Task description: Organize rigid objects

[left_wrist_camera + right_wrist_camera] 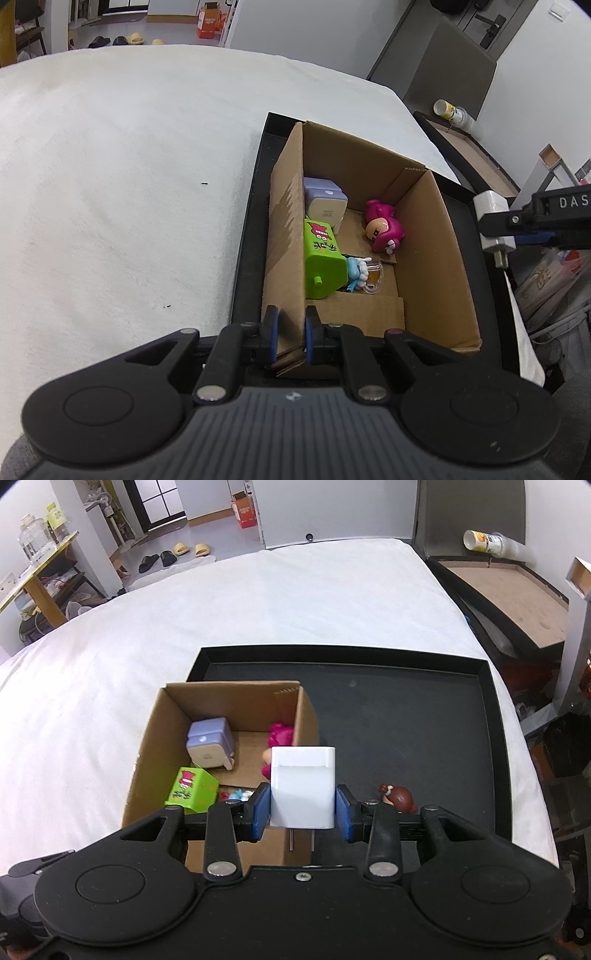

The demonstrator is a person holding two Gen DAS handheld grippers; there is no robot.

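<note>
White and blocky, a wall charger (303, 788) sits clamped between the blue pads of the right claw (303, 805), prongs pointing down toward the camera, carried just above the near right corner of an open cardboard box (147, 738). To that claw's left, the left claw (290, 332) is pinched shut on the box's near wall, apparently steadying it. Inside the box, ahead of the left claw, lie a green carton-shaped toy (321, 258), a small blue-and-white figure (356, 271), a pink bear figure (382, 229) and a lavender block-shaped gadget (325, 203). Just right of the right claw, a brown-haired figurine (399, 797) waits on the black tray (406, 720) that holds the box, all resting on a white bed (258, 602). To finish well, the charger should likely travel left until fully over the bare cardboard floor between the toys, be lowered inside the walls, and only then be let go, while the left claw keeps the box from sliding.
</note>
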